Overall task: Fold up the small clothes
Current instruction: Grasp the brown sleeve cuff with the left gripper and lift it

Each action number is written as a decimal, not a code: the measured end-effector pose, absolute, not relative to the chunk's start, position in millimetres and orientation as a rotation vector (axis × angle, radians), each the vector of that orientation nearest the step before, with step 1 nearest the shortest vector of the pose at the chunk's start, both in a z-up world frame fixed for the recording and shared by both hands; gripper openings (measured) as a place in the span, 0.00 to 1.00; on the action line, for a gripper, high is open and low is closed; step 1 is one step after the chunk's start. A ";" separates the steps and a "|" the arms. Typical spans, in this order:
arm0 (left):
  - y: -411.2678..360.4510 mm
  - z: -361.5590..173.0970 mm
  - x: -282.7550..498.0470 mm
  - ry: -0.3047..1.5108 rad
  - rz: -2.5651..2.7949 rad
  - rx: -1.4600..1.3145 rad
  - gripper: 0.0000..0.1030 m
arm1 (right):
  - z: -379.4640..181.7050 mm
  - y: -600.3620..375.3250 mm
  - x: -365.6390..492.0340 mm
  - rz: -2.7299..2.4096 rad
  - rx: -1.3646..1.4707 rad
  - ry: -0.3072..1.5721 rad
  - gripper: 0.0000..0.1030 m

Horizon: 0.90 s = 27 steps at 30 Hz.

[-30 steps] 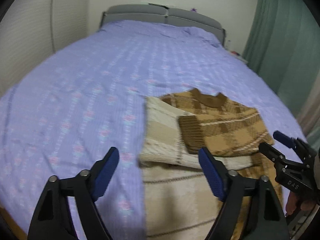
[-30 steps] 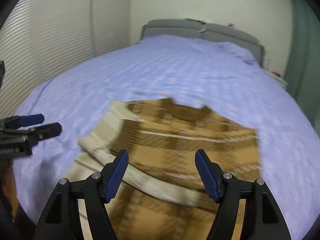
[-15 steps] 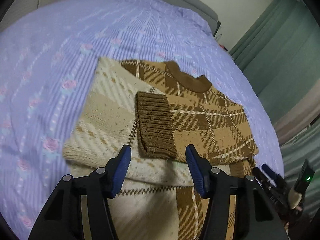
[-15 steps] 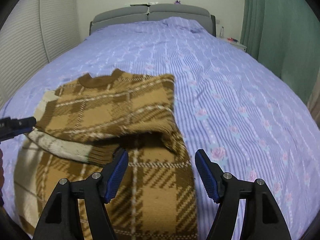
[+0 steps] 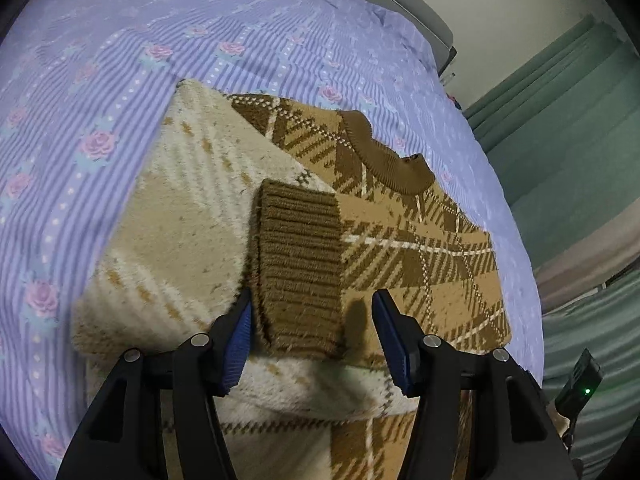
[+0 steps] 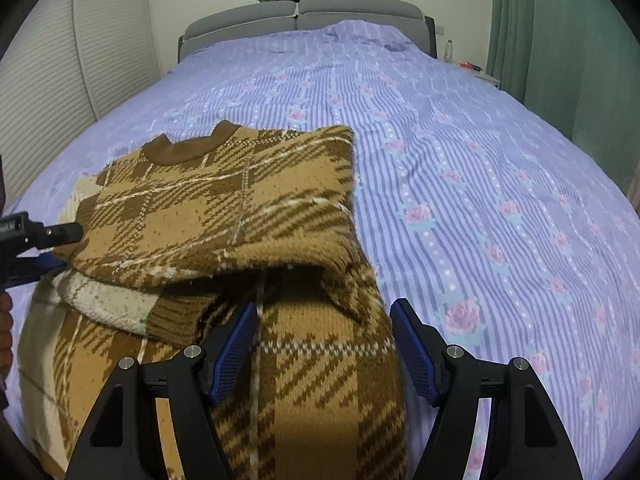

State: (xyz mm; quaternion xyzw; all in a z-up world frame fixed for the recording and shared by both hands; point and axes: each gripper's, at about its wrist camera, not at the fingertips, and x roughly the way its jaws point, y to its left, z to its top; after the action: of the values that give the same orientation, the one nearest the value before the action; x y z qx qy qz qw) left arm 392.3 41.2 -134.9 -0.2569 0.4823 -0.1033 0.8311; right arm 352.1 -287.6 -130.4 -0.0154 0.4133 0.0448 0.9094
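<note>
A brown and cream plaid sweater (image 5: 420, 248) lies partly folded on the bed, with its sleeves folded across its body. My left gripper (image 5: 312, 342) is open, its jaws on either side of the ribbed brown cuff (image 5: 300, 268) without closing on it. My right gripper (image 6: 324, 344) is open over the sweater's (image 6: 224, 216) lower right part, just below the folded edge. The left gripper's tips (image 6: 60, 234) show at the left edge of the right wrist view.
The bed is covered with a purple striped sheet with roses (image 6: 460, 152). A grey headboard (image 6: 304, 12) stands at the far end. Green curtains (image 6: 560, 40) hang on the right and a white slatted wall (image 6: 44, 76) on the left.
Both grippers moved down and forward onto the sweater. The left one went from beside it to straddling the cuff. The right one drew close to the folded edge.
</note>
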 end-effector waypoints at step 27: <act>48.4 -126.2 331.7 0.908 -0.193 -0.352 0.10 | -124.8 -318.9 365.0 0.029 -0.145 0.833 0.67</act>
State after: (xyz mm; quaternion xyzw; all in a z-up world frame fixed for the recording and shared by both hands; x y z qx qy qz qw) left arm 331.7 48.4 -126.2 -0.1689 0.4357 -0.0928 0.8792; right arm 365.0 -318.9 -124.8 -0.0705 0.4041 0.0140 0.9119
